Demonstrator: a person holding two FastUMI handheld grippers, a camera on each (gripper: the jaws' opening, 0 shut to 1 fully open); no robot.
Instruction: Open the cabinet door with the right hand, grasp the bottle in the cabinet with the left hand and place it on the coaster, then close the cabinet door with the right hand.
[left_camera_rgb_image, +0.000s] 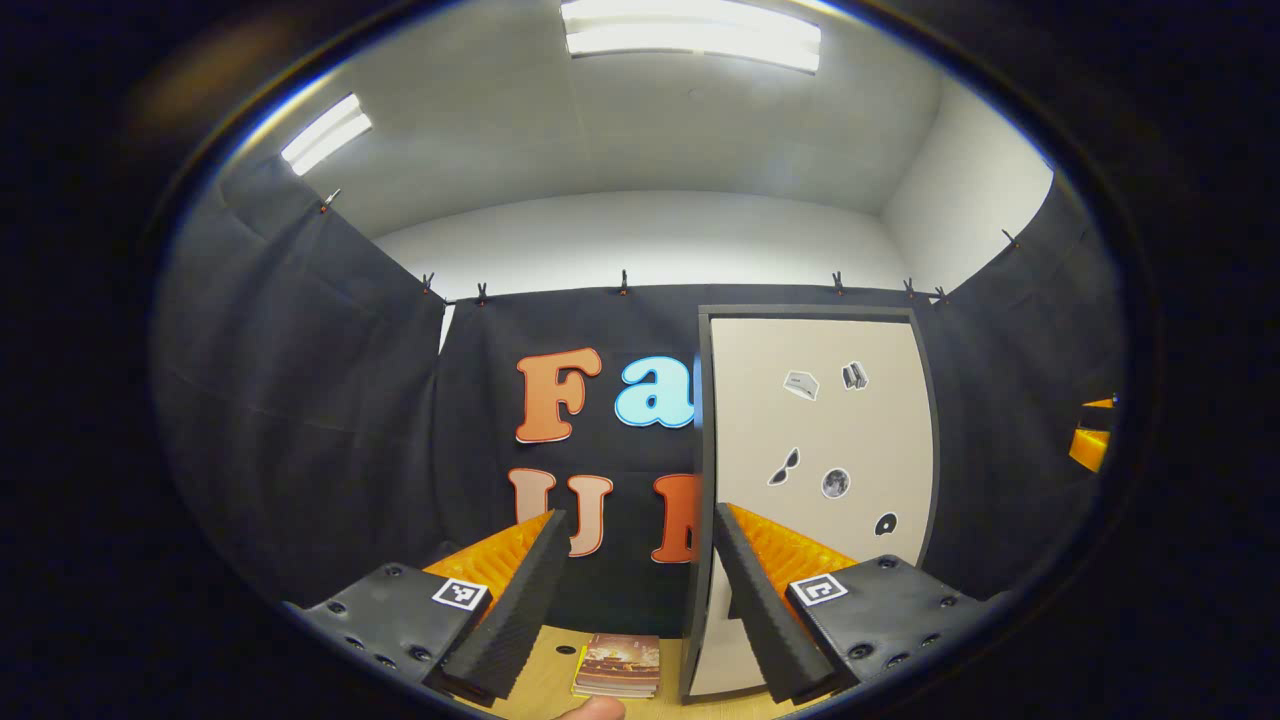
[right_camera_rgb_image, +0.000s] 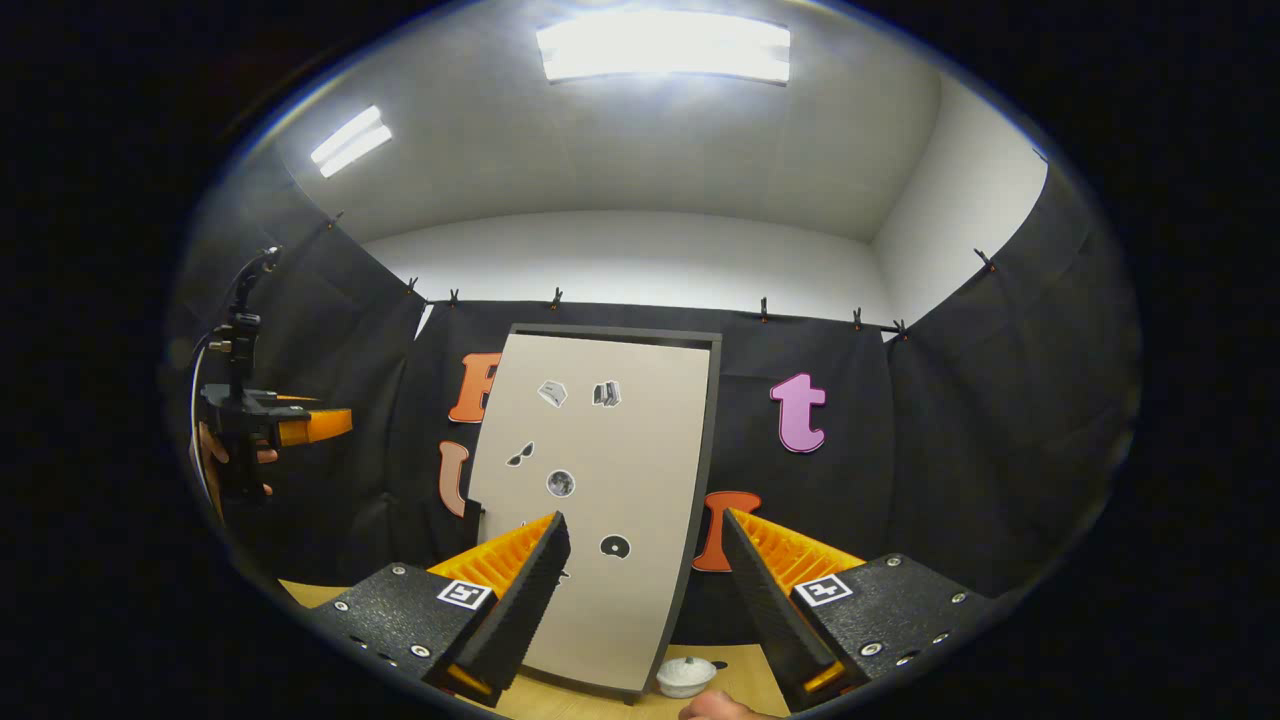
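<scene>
The cabinet door was seen shut and upright on the counter, while the left claw and right claw were held wide open, empty, before it.

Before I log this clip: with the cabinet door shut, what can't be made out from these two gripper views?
- Bottle: hidden behind the closed beige cabinet door with small stickers.
- Small square coaster with a brown picture: partly cut off low in the left gripper view.
- Small white lidded pot: too small to identify in the right gripper view.
- Left gripper: distant in the right gripper view; up close, open and empty, like the right gripper.
</scene>
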